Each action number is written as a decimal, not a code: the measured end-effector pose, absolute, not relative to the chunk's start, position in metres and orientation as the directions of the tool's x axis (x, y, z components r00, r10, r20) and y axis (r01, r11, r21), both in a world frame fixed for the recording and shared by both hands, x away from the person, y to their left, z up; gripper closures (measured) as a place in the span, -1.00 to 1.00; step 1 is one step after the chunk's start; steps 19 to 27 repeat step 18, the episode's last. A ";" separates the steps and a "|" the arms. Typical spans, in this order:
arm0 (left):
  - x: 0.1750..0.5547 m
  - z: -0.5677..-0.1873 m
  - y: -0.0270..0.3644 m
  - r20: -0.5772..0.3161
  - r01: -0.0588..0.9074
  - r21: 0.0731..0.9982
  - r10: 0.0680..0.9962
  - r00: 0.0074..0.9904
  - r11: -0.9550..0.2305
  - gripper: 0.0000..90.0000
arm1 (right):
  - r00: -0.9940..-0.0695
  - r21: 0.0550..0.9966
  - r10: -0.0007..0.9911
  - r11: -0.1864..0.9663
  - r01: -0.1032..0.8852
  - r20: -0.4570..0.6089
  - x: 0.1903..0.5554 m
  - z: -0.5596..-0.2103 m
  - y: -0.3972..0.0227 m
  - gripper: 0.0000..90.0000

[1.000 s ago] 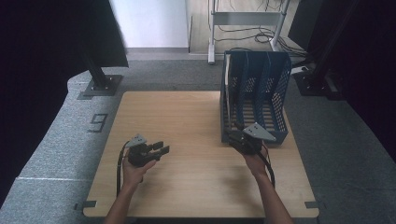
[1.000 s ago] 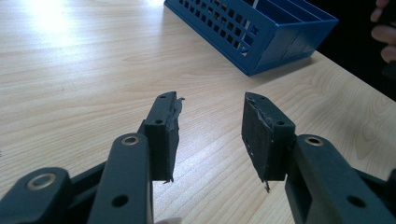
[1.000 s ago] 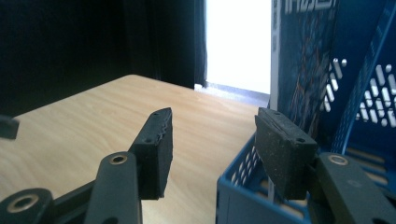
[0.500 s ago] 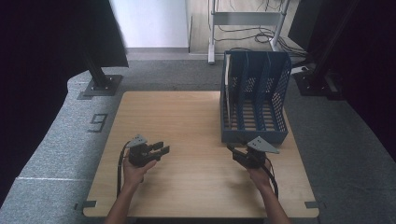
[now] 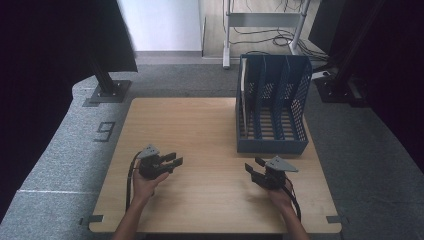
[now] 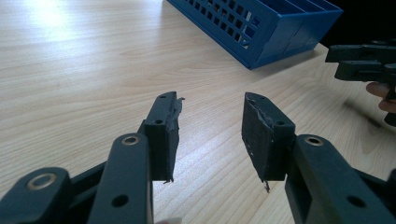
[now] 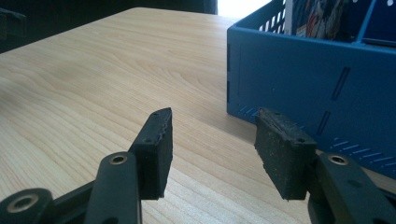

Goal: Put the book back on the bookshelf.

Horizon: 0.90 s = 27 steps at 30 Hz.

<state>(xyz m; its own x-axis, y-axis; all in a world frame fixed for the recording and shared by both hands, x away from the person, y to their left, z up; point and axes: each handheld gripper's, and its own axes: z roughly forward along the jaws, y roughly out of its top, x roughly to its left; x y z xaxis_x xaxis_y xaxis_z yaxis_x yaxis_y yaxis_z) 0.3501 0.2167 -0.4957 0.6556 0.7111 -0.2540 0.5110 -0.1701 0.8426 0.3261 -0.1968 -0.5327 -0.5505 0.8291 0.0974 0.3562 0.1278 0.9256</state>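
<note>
A blue slotted file rack point(image 5: 272, 146) stands on the right half of the wooden table point(image 5: 200, 120). A light-coloured magazine point(image 5: 243, 82) stands upright in its leftmost slot. My right gripper point(image 5: 253, 165) hovers low in front of the rack, apart from it, open with nothing between its jaws. In the right gripper view the open gripper point(image 7: 212, 140) has the rack's front wall point(image 7: 317, 79) just ahead on the right. My left gripper point(image 5: 173, 159) rests at the front left, open and empty. The left gripper view shows its open gripper point(image 6: 212, 126) and the rack point(image 6: 261, 28) far off.
Grey carpeted floor surrounds the table. Black stand bases sit behind the left corner point(image 5: 107, 92) and to the right of the rack point(image 5: 340, 92). A white metal frame point(image 5: 265, 20) with cables stands behind the table. The table's left and middle are bare wood.
My right gripper has drawn back from the rack's front toward the table's near edge and sunk lower. The left gripper has stayed put.
</note>
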 end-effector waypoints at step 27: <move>0.350 -0.497 0.214 -0.252 0.515 0.838 0.710 0.657 -0.179 0.24 | -0.544 0.922 0.835 0.140 0.362 0.087 0.327 -0.535 -0.199 0.00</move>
